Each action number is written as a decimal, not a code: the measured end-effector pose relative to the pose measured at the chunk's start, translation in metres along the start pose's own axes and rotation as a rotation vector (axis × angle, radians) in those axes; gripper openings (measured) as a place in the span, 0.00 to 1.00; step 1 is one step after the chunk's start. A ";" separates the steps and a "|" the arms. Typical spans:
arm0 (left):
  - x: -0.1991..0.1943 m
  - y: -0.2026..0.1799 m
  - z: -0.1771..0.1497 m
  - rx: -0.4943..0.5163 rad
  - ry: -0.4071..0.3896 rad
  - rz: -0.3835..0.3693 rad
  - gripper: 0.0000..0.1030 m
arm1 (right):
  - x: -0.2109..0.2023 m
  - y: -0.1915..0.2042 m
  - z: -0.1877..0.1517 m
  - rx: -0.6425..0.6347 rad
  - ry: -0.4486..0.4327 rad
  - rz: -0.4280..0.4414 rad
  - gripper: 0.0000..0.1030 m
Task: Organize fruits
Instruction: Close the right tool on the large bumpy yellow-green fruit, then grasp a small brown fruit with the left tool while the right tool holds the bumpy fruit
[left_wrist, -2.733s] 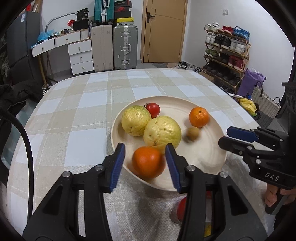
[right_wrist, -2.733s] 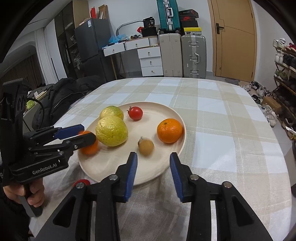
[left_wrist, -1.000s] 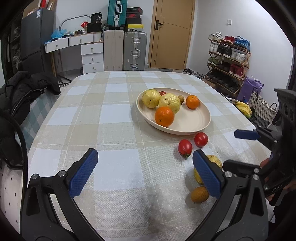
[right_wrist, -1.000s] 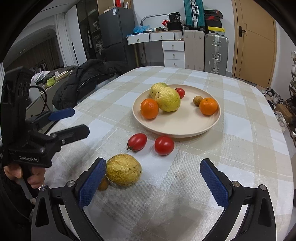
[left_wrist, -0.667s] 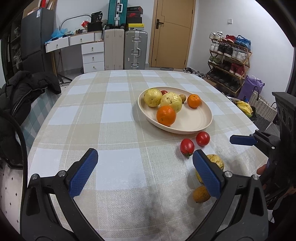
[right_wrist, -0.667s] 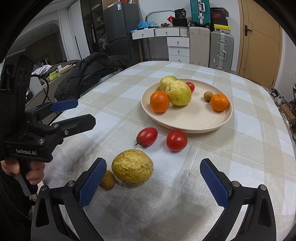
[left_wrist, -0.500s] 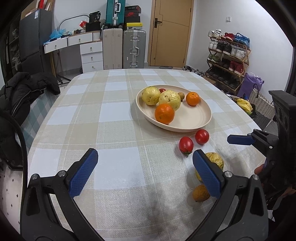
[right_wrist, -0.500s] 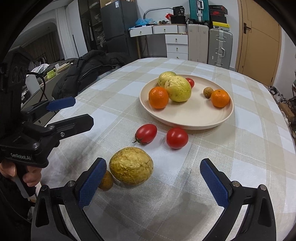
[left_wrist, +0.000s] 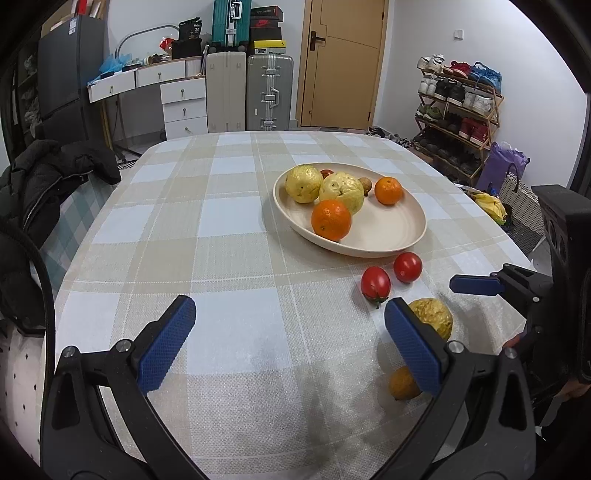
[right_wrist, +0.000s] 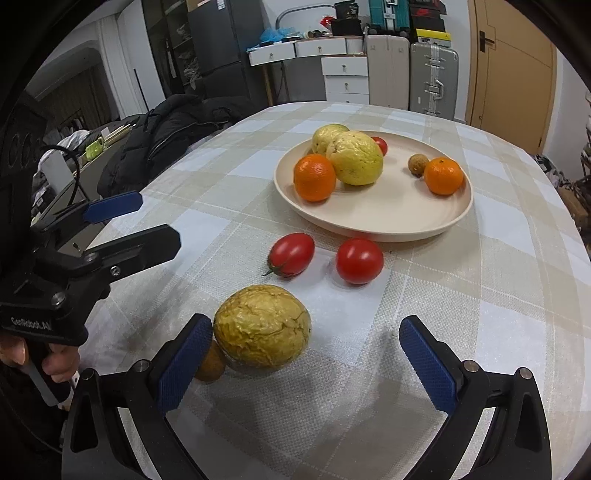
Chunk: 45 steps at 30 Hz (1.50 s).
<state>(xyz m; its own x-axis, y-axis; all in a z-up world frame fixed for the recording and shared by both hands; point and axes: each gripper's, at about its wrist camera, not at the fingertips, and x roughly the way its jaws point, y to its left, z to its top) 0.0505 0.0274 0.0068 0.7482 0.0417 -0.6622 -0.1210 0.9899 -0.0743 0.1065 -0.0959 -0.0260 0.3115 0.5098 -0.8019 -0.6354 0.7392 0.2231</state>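
A cream plate (left_wrist: 402, 236) (right_wrist: 399, 221) holds two yellow guavas (right_wrist: 354, 157), two oranges (right_wrist: 314, 177), a small brown fruit (right_wrist: 417, 164) and a tomato. On the checked cloth lie two tomatoes (right_wrist: 290, 254) (right_wrist: 359, 260), a wrinkled yellow passion fruit (right_wrist: 262, 325) (left_wrist: 432, 317) and a small brown-orange fruit (left_wrist: 402, 384). My right gripper (right_wrist: 306, 354) is wide open, its left pad beside the passion fruit. My left gripper (left_wrist: 291, 343) is wide open and empty over bare cloth, left of the loose fruit.
A black jacket (left_wrist: 55, 173) hangs on a chair at the table's left edge. Suitcases (left_wrist: 269, 92), drawers and a door stand behind the table. A shoe rack (left_wrist: 458, 110) and bags stand to the right.
Both grippers have drawn back from the plate and opened wide, the orange left on the plate. In the last half second my right gripper has moved closer to the passion fruit.
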 end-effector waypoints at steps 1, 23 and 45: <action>0.000 0.000 0.000 0.001 0.001 0.000 0.99 | 0.000 -0.002 0.000 0.005 0.000 -0.009 1.00; 0.004 -0.005 -0.003 0.020 0.017 0.000 0.99 | 0.002 0.000 -0.003 -0.026 0.030 0.067 0.69; 0.010 -0.017 -0.009 0.080 0.076 -0.037 0.99 | -0.022 -0.007 0.002 -0.052 -0.044 0.045 0.53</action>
<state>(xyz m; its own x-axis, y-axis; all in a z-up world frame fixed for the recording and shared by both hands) 0.0541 0.0102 -0.0058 0.6993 -0.0024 -0.7148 -0.0397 0.9983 -0.0422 0.1057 -0.1116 -0.0090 0.3113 0.5618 -0.7665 -0.6851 0.6916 0.2287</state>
